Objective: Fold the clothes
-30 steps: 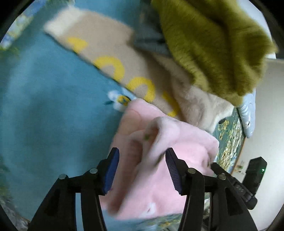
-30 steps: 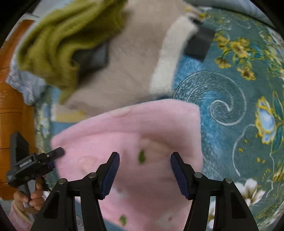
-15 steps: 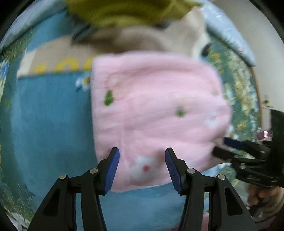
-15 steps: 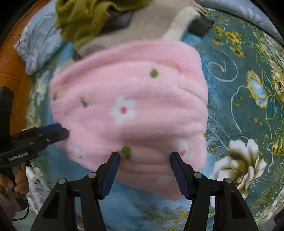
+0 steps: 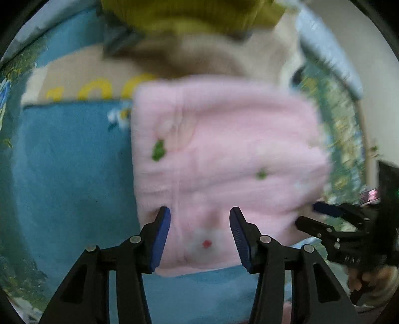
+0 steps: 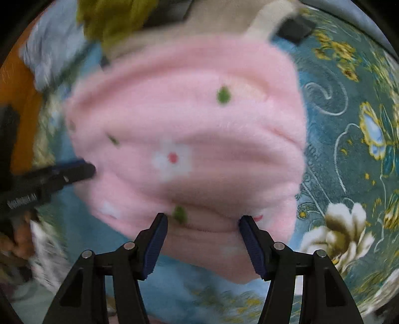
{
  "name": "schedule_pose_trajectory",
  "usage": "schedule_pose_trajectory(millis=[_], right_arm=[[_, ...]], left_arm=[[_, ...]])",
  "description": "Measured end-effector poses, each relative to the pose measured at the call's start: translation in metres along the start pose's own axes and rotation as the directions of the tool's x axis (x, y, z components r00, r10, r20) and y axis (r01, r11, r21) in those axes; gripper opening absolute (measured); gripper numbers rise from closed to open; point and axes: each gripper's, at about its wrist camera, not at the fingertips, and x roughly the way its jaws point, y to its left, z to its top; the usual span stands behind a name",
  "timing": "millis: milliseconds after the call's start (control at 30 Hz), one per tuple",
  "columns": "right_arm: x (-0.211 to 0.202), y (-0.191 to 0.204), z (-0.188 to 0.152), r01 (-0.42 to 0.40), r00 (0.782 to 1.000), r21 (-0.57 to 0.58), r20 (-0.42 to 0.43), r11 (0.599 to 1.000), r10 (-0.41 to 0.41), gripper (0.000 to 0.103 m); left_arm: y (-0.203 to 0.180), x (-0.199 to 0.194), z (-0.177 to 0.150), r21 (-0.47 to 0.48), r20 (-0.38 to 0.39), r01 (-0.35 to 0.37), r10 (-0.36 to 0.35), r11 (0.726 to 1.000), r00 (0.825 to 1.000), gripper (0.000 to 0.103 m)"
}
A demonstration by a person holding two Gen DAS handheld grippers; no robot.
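A pink fleece garment (image 5: 224, 162) with small flowers and green dots lies folded flat on the blue blanket (image 5: 69, 174). It also shows in the right wrist view (image 6: 187, 139). My left gripper (image 5: 199, 236) is open and empty, its jaws over the garment's near edge. My right gripper (image 6: 202, 244) is open and empty over the garment's near edge on its side. Each gripper shows in the other's view: the right one (image 5: 331, 219) at the garment's right edge, the left one (image 6: 62, 174) at its left edge.
A pile of clothes lies behind the pink garment: an olive knit (image 5: 189, 15) on a beige fleece with yellow letters (image 5: 99, 82). The floral teal bedspread (image 6: 349, 149) spreads to the right. An orange wooden bed frame (image 6: 17, 99) is at the left.
The pink garment went from bunched up between the jaws to lying flat and folded. Both grippers have drawn back toward its near edge and stayed open.
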Motion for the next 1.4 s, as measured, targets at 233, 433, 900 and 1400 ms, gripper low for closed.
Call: schedule_pose_trajectory(millis=[233,433,900,1400], right_arm=[[-0.024,-0.016,0.040,0.007,0.992,0.042,0.127,0.999,-0.013,0.064],[0.030,-0.037,0.054,-0.001,1.000,0.079,0.026,0.997,-0.001,0.065],[-0.014,-0.054,0.051,-0.104,0.991,0.144,0.102,0.984,0.089,0.072],[0.030,-0.145,0.013,-0.226,0.968,0.457,0.011,0.860,0.249,0.083]], left_arm=[[0.007,-0.008,0.035,-0.022,0.061,-0.002,0.004,1.000,0.998,0.051],[0.027,0.019,0.047,-0.034,-0.014,-0.037,0.037,0.999,0.999,0.051],[0.034,-0.044,0.036,-0.133,0.064,0.021,-0.012,0.991,0.998,0.055],[0.103,0.021,-0.001,-0.472,-0.049,0.206,-0.259,0.857,0.965,0.084]])
